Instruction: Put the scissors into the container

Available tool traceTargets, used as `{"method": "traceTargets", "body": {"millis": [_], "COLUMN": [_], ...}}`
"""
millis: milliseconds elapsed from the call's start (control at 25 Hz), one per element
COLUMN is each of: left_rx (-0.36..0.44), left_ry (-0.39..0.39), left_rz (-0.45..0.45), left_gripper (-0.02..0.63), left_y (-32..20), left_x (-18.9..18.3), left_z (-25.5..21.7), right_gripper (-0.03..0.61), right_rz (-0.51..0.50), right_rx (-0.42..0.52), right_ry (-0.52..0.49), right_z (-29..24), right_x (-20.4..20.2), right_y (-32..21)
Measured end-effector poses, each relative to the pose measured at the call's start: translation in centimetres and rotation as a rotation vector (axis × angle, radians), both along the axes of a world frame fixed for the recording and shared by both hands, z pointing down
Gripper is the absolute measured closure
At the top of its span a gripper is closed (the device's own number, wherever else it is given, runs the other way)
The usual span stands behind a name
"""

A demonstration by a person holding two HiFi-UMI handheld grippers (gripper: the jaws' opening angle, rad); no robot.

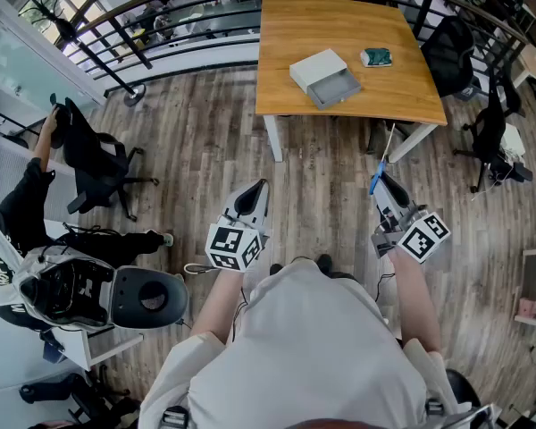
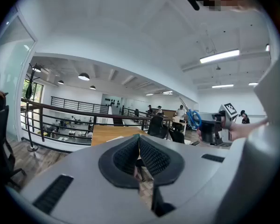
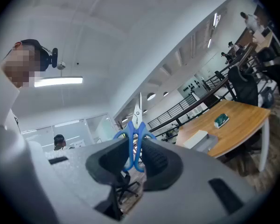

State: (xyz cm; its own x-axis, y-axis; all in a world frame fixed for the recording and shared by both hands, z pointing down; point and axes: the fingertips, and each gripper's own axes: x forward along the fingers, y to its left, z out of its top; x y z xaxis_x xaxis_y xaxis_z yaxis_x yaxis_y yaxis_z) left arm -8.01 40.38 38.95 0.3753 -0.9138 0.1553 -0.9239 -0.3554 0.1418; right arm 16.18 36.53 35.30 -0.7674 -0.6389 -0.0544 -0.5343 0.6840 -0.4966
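Head view: set on my head, facing steeply down over my shoulders, with the floor near and the table (image 1: 286,56) farther ahead. Left gripper view: rides my left gripper (image 2: 139,155) and faces roughly level along its jaws, table at middle distance. Right gripper view: rides my right gripper (image 3: 136,150), rolled and angled upward past the scissors (image 3: 134,125). All three views share the table. Head view and left gripper view share the right gripper.

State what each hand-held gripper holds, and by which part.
The right hand-held gripper grips the scissors by their blue handle loops, blades pointing away. The left hand-held gripper holds nothing; its jaws are together.
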Motion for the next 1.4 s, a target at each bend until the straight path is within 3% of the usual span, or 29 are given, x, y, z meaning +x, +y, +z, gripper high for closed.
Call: {"method": "traceTargets", "body": {"millis": [440, 680, 1400], "left_rx": [-0.010, -0.024, -0.058], "left_ry": [-0.009, -0.011, -0.014], "left_rz": [-0.012, -0.026, -0.116], "left_gripper": [0.618, 0.618, 0.618], "left_y": [-0.6, -1.0, -4.0], "left_x": [1.4, 2.3, 7.8], "left_z": [0.1, 0.5, 2.3], "right_gripper": [0.492, 0.492, 0.492], "right_rz": [-0.016, -0.037, -0.122], "right_rx": [-0.004, -0.032, -0.071], "right_ry": [-0.006, -0.073, -0.027], "right_z": [0.2, 0.2, 2.3], "right_x": [1.1, 2.2, 7.8], "right_y": [-0.8, -1.7, -6.2]}}
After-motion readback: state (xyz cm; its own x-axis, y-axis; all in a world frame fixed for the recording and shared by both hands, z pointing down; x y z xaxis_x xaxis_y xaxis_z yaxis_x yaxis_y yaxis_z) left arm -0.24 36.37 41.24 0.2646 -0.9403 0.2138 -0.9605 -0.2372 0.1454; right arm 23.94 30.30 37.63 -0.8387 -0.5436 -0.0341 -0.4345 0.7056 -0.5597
